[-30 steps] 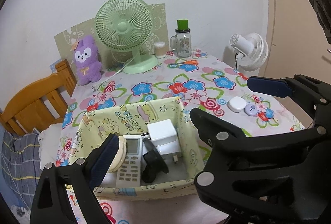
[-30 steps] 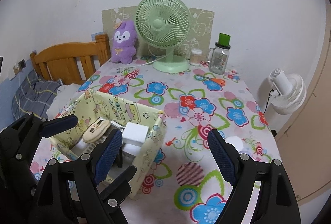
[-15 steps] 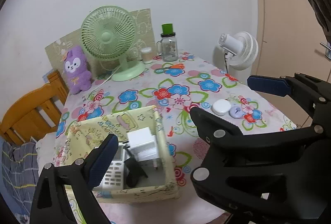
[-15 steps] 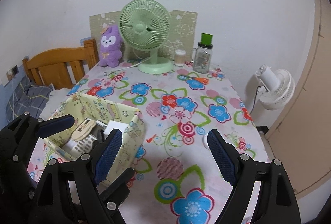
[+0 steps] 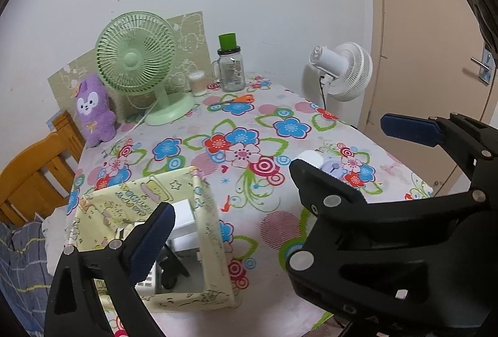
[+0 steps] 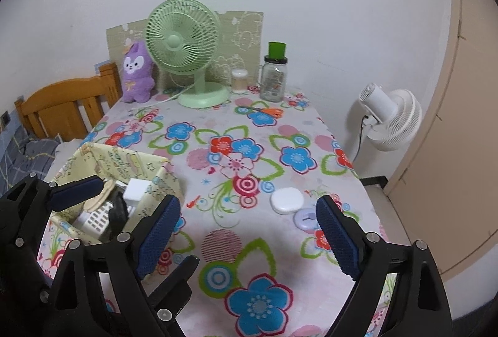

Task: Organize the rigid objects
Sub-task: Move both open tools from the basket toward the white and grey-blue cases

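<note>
Right gripper [image 6: 249, 237] hangs over the near edge of the flowered table [image 6: 236, 246], jaws spread wide and empty; left gripper [image 5: 277, 178] is just as wide, empty too, poised above the yellow fabric box [image 5: 211, 231]. That box, on the table's left side, holds a white adapter block [image 6: 134, 188], a remote [image 6: 93, 217], a dark item and a tan oval piece.

Two small pieces lie loose on the cloth, touching: a white round case [image 6: 287, 200] and a lilac disc [image 6: 306, 217]. My read: the case is next. Drop the right gripper straight down, pads either side of the case, keeping clear of the disc.

Right view shows both pieces whole; in the left view, the right gripper's finger hides most of the case, though the box's interior reads deeper there.
</note>
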Demonstrator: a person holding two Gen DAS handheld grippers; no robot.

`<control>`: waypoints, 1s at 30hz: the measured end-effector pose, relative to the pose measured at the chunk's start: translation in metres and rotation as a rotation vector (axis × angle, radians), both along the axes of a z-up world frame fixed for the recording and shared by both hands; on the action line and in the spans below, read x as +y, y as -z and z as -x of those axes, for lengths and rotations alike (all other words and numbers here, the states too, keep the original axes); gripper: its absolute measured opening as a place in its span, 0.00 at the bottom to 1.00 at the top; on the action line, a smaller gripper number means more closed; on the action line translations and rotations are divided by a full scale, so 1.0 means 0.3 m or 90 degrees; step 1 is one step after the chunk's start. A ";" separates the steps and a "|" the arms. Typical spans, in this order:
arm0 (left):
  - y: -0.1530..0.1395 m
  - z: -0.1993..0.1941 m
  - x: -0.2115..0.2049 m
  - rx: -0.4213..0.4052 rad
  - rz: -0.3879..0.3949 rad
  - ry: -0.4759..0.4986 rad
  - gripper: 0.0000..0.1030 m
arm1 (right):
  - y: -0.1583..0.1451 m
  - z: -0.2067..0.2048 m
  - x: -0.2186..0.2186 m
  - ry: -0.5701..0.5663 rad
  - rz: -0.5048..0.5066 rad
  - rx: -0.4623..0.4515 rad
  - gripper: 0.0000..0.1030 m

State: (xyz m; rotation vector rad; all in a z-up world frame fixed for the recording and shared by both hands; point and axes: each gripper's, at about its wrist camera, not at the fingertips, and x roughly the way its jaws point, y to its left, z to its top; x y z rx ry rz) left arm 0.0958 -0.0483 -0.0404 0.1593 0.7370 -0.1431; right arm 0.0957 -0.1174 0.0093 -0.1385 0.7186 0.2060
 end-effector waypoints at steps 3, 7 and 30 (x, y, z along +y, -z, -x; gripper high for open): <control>0.009 -0.012 -0.020 0.008 0.003 0.007 0.98 | 0.007 -0.006 -0.020 0.008 0.002 0.002 0.90; 0.021 -0.027 -0.044 0.017 0.023 0.029 0.99 | 0.018 -0.016 -0.046 0.020 0.001 0.006 0.90; 0.144 -0.134 -0.189 0.069 0.043 0.058 1.00 | 0.149 -0.112 -0.207 0.046 -0.006 0.045 0.90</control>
